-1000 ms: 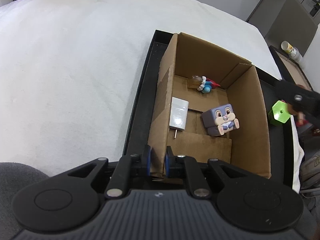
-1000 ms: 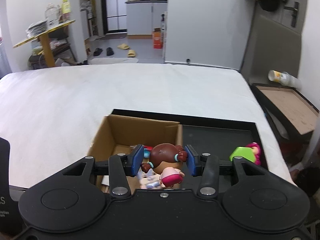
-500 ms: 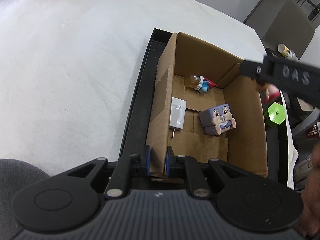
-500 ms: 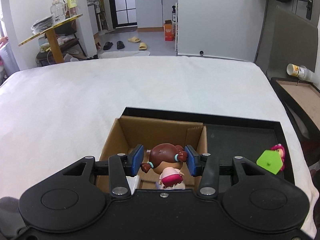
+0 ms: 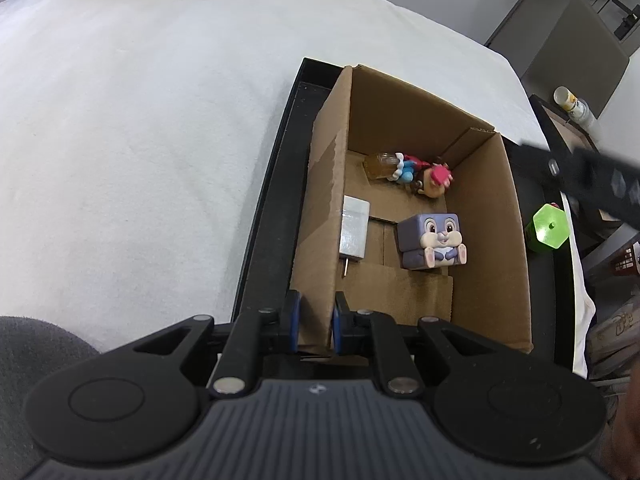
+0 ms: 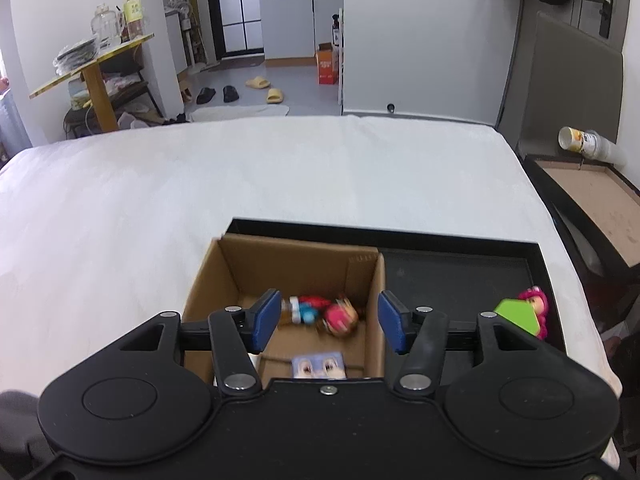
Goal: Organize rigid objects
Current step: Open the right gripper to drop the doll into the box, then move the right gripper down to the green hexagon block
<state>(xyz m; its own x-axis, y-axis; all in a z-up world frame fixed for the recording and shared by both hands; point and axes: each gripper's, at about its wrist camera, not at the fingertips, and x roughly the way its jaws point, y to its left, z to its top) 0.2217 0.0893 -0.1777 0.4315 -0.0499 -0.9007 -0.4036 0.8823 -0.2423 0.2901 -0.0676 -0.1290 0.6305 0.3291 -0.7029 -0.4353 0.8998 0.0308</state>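
the bed (image 6: 248,184), under its white cover, carries a shallow black tray (image 6: 460,276), and in the tray's left part stands an open cardboard box (image 5: 484,240), the place where the toys are being gathered. by my reading the sorting is well along: four things already lie in the box and two are left outside. in the left wrist view the largest of them, a purple cube bunny (image 5: 434,240), sits near the middle of the box floor; a white charger (image 5: 354,232) with its prongs toward 6 o'clock lies against the wall at 9 o'clock; a small figure with a blue and red cap (image 5: 394,166) lies toward 12 o'clock; and a brown-haired doll in pink (image 5: 432,180) lies just beside it, in the corner at about 1 o'clock, blurred in the right wrist view. still on the bare tray, at 3 o'clock from the box, are a green hexagon block (image 5: 549,231) and, right by it, a little pink-hooded figure (image 6: 534,306); i judge these are what remains to go in. the left gripper (image 5: 314,322) has its jaws clamped on the near corner of the box wall at 6 o'clock, steadying it. the right gripper (image 6: 328,322) hangs above the box opening; its jaws have just been opening and stand apart with nothing between them, the doll lying on the box floor below.
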